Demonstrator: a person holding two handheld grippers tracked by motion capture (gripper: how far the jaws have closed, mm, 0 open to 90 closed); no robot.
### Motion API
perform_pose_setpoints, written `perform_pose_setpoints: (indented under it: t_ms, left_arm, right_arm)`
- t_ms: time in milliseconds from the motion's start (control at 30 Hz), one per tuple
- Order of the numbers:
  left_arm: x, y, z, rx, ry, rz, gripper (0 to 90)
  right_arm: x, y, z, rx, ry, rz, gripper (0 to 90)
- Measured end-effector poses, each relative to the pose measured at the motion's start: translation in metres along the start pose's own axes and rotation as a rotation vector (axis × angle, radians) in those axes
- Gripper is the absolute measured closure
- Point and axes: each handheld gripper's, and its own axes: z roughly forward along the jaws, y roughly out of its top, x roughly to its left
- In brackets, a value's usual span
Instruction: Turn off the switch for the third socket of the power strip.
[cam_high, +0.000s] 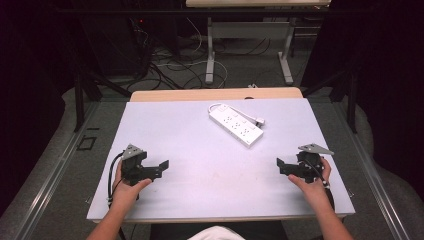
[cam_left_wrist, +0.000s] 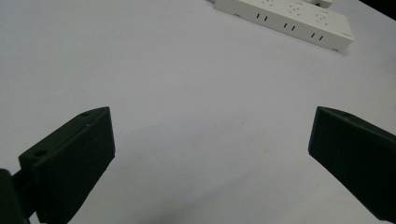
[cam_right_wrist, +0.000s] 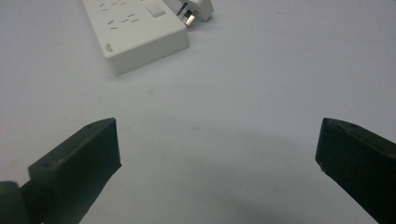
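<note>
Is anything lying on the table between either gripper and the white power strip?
Nothing visible does. The power strip lies toward the far side of the table with its plug beside it. Bare tabletop separates it from the left gripper and the right gripper, both with jaws open and empty.

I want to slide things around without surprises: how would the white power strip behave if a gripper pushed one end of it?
The power strip lies flat and long on the smooth table, so it would probably slide and swing round rather than tip. Its hard casing looks stiff. The cord and plug beside it would likely drag loosely behind.
</note>
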Motion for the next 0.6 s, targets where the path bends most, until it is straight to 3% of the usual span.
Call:
perform_pose_setpoints:
  t_ms: [100,267,600]
  left_arm:
    - [0.0004,-0.0003,0.0015,0.025,0.011,-0.003,0.7]
    - [0.0015,-0.0009,0.0038,0.023,0.057,0.004,0.8]
    - [0.0089,-0.0013,0.0073,0.028,0.144,-0.062,0.8]
  right_arm:
    - [-0.0006,-0.0016,0.0020,0.007,0.007,-0.003,0.0]
    - [-0.0001,-0.0024,0.0045,0.004,-0.004,-0.004,0.0]
    - [-0.0003,-0.0042,0.0057,0.008,-0.003,-0.018,0.0]
